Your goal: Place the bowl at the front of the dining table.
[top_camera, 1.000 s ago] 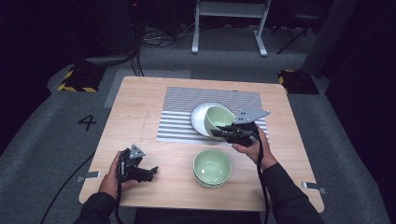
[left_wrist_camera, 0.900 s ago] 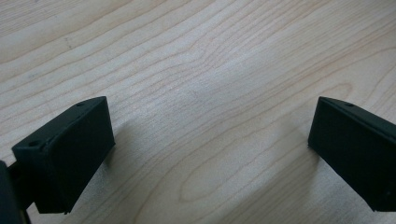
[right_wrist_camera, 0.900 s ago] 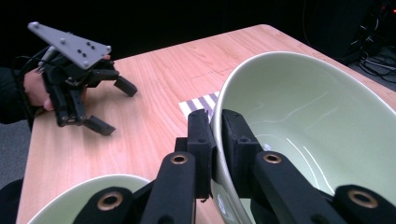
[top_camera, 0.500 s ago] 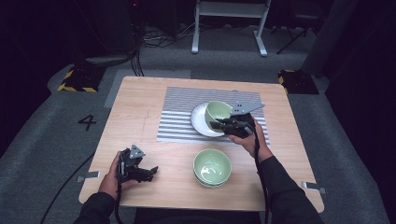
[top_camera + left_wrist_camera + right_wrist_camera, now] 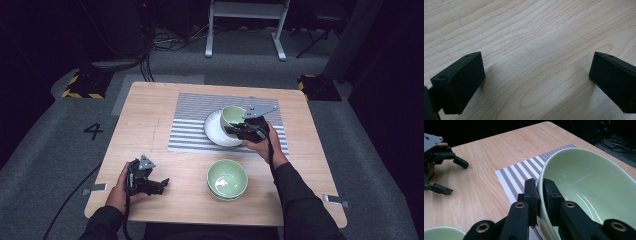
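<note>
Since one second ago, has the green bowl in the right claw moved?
Yes. The green bowl, gripped by the right claw, has moved toward the far edge of the striped mat, farther from the near bowls.

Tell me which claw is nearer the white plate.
Right. The right claw hangs over the white plate, clamped on a green bowl's rim; the left claw sits open, apart, near the table's front-left.
</note>
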The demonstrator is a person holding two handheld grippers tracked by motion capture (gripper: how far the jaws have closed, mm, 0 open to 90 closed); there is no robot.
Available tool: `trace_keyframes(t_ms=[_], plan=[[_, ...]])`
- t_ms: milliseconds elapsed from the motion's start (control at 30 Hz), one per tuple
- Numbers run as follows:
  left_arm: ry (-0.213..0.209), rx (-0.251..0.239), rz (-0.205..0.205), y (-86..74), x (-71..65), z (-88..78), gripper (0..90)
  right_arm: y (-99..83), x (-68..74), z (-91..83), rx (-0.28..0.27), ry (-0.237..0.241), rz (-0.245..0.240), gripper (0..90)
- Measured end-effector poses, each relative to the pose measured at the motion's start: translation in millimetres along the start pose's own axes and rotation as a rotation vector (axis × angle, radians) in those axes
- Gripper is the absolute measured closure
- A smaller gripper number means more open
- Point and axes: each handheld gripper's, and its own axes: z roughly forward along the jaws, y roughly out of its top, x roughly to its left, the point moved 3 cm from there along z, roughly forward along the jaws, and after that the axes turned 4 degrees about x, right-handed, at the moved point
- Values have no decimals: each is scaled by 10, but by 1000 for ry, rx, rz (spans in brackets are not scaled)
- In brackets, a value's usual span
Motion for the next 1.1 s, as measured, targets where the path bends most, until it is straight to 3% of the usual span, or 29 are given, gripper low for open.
trace_keyframes(t_ms=[133, 900, 1100], plan=[[0, 1, 0, 0, 0, 0, 2, 10, -29, 42, -4, 11, 19, 822], [1, 1, 2, 0, 1, -1, 2, -15, -118, 460, 87, -29, -2, 821], [-1, 1, -1, -1, -1, 0, 2, -55, -172, 532, 101, -35, 26, 820]])
